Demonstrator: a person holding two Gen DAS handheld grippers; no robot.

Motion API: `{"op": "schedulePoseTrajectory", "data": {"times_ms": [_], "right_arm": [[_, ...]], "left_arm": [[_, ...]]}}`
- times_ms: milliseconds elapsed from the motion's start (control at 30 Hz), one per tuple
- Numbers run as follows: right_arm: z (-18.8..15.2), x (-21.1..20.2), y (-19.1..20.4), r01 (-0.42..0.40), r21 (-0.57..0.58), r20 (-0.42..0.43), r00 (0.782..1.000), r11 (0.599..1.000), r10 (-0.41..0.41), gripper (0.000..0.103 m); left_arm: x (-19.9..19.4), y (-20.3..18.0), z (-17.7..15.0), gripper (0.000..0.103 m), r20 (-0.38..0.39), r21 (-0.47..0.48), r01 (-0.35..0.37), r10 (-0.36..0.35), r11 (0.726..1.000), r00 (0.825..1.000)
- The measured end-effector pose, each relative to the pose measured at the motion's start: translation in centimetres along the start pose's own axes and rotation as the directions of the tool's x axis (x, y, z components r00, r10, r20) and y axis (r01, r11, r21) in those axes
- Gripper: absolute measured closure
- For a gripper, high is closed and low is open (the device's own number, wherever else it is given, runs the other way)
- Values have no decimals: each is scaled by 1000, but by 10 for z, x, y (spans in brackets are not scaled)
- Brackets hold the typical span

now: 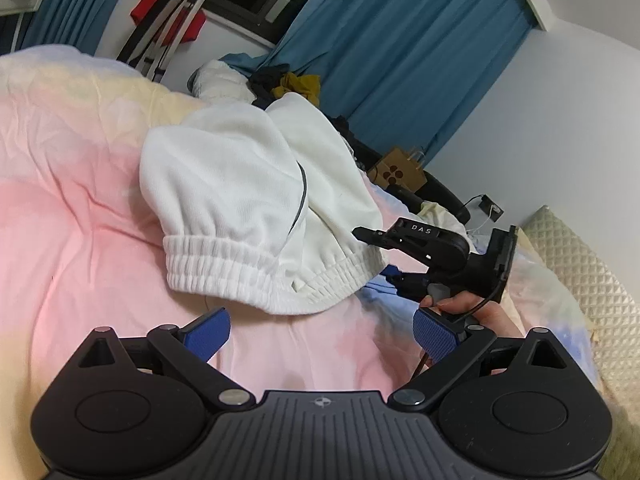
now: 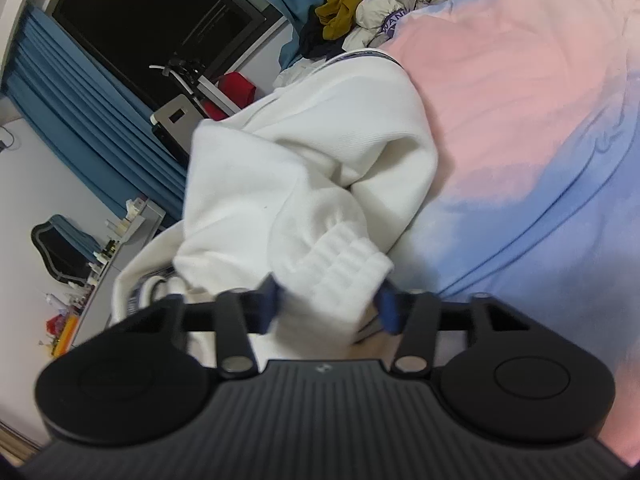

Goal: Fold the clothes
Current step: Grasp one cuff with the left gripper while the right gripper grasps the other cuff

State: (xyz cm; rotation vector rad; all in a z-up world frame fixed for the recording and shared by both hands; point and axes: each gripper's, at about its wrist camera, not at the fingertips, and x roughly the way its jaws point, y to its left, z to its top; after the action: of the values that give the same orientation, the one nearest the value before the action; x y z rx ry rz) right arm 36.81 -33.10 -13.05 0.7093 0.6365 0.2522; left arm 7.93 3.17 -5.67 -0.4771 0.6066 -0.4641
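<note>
The left gripper [image 1: 320, 332] hovers with its blue pads spread wide and empty over a pink and blue bedspread [image 1: 80, 240]. Just beyond, the right gripper [image 2: 328, 304] clamps the ribbed cuff of a white sweatshirt [image 2: 320, 160] lying bunched on the bed, with blue curtains [image 1: 400, 60] behind.

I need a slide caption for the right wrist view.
Right gripper clamps the ribbed cuff of a white garment on the bed.

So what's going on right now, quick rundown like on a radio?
Left gripper open, empty, hovering short of the white garment. Right gripper around its ribbed cuff; grip unconfirmed. Garment bunched on bedspread. Nothing in the way.
</note>
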Motion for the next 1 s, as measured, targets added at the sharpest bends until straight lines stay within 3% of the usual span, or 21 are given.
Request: {"op": "schedulePoseTrajectory", "data": {"times_ms": [167, 267, 433, 533, 767, 1000], "right_arm": [[-10, -31, 26, -34, -6, 38, 999, 999, 34, 63], [-14, -59, 36, -90, 32, 63, 994, 995, 88, 71], [-17, -93, 46, -153, 51, 99, 984, 987, 148, 79], [-17, -92, 40, -143, 75, 90, 987, 987, 136, 79], [-15, -78, 22, -120, 133, 75, 991, 984, 110, 79], [-15, -72, 17, -113, 155, 73, 992, 981, 103, 79]], "left_arm": [[-3, 6, -1, 4, 3, -66, 34, -34, 997, 999], [8, 14, 3, 4, -4, -157, 61, -62, 986, 998], [42, 28, 2, 4, -51, -273, 28, -43, 961, 998], [58, 37, 4, 4, -20, -323, 37, -45, 946, 999], [91, 39, 1, 5, 59, -460, 134, -120, 878, 991], [118, 29, 4, 9, 97, -441, 96, -59, 892, 994]]}}
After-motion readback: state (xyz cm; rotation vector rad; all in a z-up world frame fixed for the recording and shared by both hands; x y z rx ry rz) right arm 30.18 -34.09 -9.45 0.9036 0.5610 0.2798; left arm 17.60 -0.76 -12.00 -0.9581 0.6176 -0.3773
